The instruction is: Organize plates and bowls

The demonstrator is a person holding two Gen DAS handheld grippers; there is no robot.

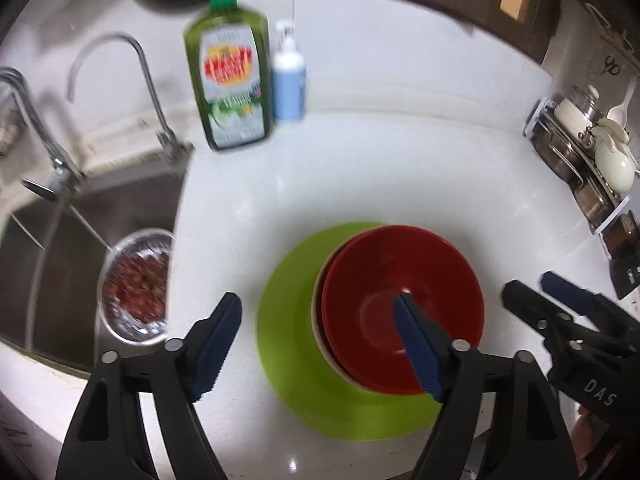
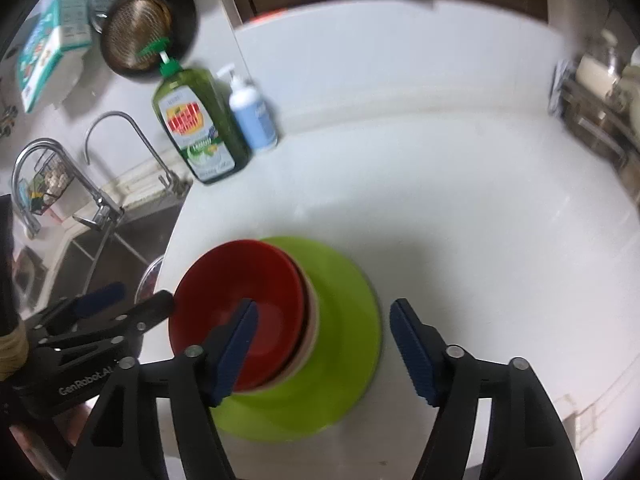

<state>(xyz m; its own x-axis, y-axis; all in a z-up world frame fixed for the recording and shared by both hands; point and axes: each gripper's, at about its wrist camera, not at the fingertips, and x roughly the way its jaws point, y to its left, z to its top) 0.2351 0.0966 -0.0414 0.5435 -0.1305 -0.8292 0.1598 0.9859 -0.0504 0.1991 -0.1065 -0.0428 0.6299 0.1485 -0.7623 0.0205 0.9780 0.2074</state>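
A red bowl [image 1: 404, 304] is nested in another bowl with a pale rim, and the stack stands on a lime-green plate [image 1: 288, 320] on the white counter. My left gripper [image 1: 318, 306] is open above the plate's left half, its right finger hanging over the red bowl's inside. The right wrist view shows the same red bowl [image 2: 240, 304] on the green plate [image 2: 344, 336]. My right gripper [image 2: 324, 314] is open above the stack's right side, nothing between its fingers. Each gripper shows at the edge of the other's view.
A steel sink [image 1: 60, 248] with a strainer [image 1: 136, 284] of red bits lies left of the plate, below two taps. A green dish-soap bottle [image 1: 232, 76] and a white pump bottle [image 1: 288, 80] stand behind. A rack of pots [image 1: 588, 156] sits at the right wall.
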